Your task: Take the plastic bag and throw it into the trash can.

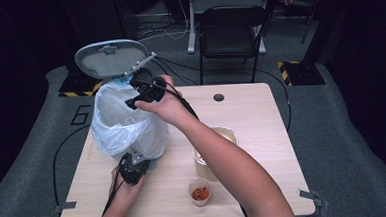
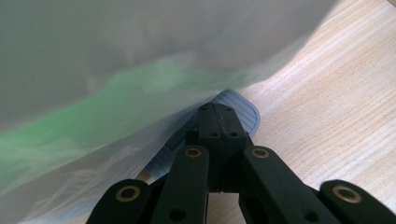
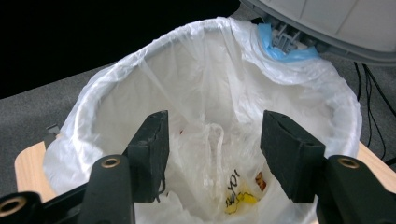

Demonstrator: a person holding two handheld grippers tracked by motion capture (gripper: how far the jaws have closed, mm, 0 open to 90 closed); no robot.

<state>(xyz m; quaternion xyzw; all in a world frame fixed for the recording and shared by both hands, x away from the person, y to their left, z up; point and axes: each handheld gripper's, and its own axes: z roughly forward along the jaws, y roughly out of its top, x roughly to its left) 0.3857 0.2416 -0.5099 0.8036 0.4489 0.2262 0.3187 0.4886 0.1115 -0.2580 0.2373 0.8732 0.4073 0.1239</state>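
White-lined bin (image 1: 127,124) at table's (image 1: 262,135) left edge, lid (image 1: 110,57) kept raised by pedal (image 2: 243,112) pressed under shut left gripper (image 2: 218,119). Right gripper (image 3: 212,140) held over mouth, jaws apart, empty; wrapper (image 3: 238,193) seen inside.

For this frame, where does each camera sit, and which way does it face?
High view: above the person's side, looking forward and down at the light wooden table; both forearms show.
Left gripper view: low on the left gripper, jaws shut on the grey ribbed pedal.
Right gripper view: on the open right gripper, looking into the white plastic bin liner.
All three share that liner.
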